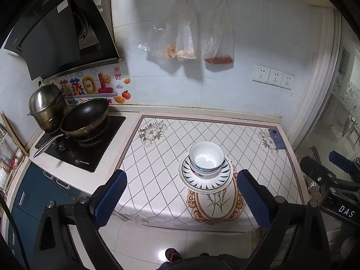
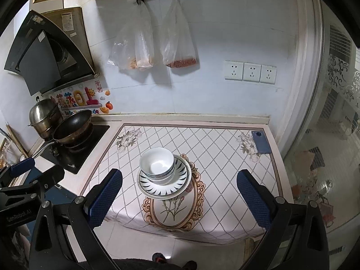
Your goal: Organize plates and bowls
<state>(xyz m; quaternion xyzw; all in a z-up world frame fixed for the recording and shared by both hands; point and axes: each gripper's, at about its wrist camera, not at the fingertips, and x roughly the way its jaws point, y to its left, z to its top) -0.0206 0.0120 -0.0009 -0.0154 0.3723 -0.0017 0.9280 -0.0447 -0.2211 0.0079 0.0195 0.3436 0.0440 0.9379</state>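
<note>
Both tongs (image 1: 181, 196) (image 2: 180, 196) gape; bowls (image 2: 157, 164) stacked on plates (image 2: 164, 187).

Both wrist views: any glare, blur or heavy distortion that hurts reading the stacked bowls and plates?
Left wrist view: sharp; fisheye bends the wall and counter edges, dark corners; a small glare spot on the floor, none on the bowls. Right wrist view: equally sharp, bowls and plates evenly lit, soft shadows behind the hanging bags; the glass door at right shows hazy reflections.

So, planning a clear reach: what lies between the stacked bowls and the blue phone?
Only bare patterned tablecloth between the bowls and phone, in both wrist views.
</note>
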